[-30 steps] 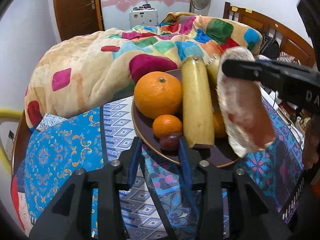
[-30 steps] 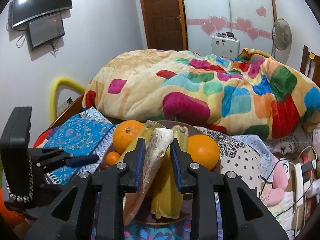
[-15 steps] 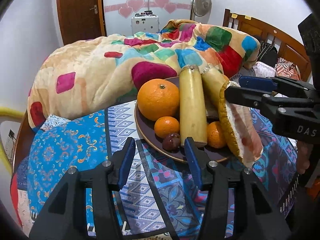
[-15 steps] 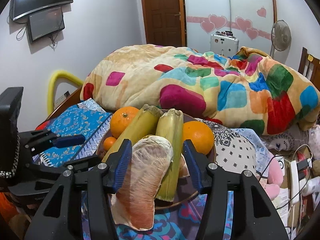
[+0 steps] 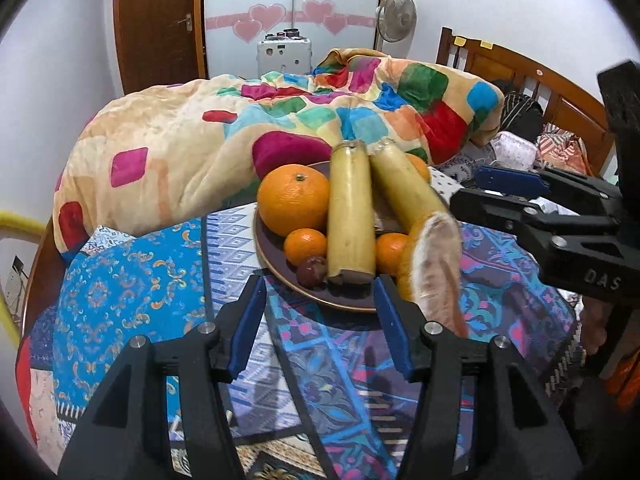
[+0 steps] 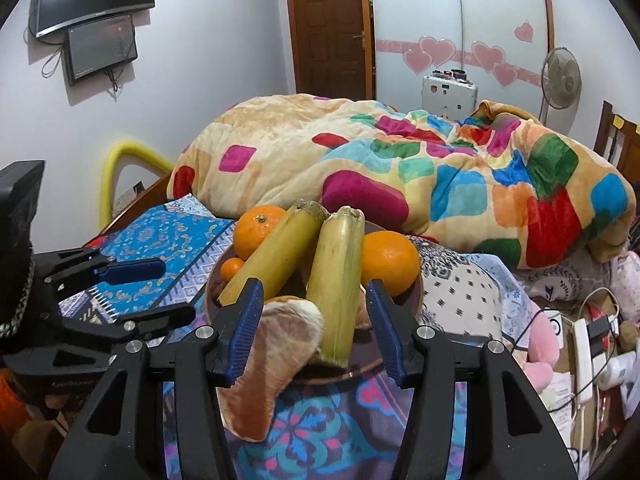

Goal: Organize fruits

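Observation:
A dark plate (image 5: 276,270) on the patterned cloth holds a big orange (image 5: 293,199), two small oranges (image 5: 305,245), a dark round fruit (image 5: 311,271) and two yellow-green stalks (image 5: 351,212). A peeled pomelo wedge (image 5: 435,268) leans at the plate's near right rim; in the right wrist view it (image 6: 268,364) sits low between the jaws, released. My left gripper (image 5: 320,324) is open, just short of the plate. My right gripper (image 6: 314,330) is open; it also shows in the left wrist view (image 5: 516,196). The left gripper shows in the right wrist view (image 6: 132,292).
A bright patchwork quilt (image 5: 240,128) is heaped just behind the plate. A second big orange (image 6: 389,262) sits at the plate's far right. A wooden headboard (image 5: 532,80) stands at the right. Cables and a power strip (image 6: 588,344) lie to the right of the table.
My right gripper opened and let go of the pomelo wedge, which now rests at the plate's edge. My left gripper opened and drew back from the plate.

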The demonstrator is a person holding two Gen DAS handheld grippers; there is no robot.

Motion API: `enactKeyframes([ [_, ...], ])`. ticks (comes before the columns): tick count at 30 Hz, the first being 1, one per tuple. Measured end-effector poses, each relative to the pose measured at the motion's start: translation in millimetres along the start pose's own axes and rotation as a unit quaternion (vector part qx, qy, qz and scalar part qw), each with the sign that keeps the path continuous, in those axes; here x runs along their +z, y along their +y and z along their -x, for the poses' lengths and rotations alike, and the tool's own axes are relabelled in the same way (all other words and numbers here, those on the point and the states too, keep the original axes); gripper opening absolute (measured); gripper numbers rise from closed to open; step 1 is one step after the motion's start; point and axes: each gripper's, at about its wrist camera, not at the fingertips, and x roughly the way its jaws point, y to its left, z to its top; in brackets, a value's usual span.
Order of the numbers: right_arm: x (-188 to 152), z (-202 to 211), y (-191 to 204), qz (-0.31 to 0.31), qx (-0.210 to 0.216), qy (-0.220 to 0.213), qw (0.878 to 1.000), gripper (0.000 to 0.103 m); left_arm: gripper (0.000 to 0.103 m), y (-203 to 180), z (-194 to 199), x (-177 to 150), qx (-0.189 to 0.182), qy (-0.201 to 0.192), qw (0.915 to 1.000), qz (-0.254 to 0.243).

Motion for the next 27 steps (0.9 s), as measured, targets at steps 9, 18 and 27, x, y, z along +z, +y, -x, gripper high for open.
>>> enactKeyframes([
  [9,-25,36,-21,-0.024,-0.017,-0.01,1.0,0.05,0.064,-48,1,-5,-0.019,0.02,0.9995,-0.018],
  [18,-47,47,-47,-0.043,-0.016,-0.009,0.999,0.05,0.063,-89,-29,-6,0.046,0.042,0.9964,-0.058],
  [27,-62,53,-52,-0.039,-0.014,-0.019,0.999,0.05,0.051,-92,-41,-13,0.072,0.043,0.9946,-0.062],
])
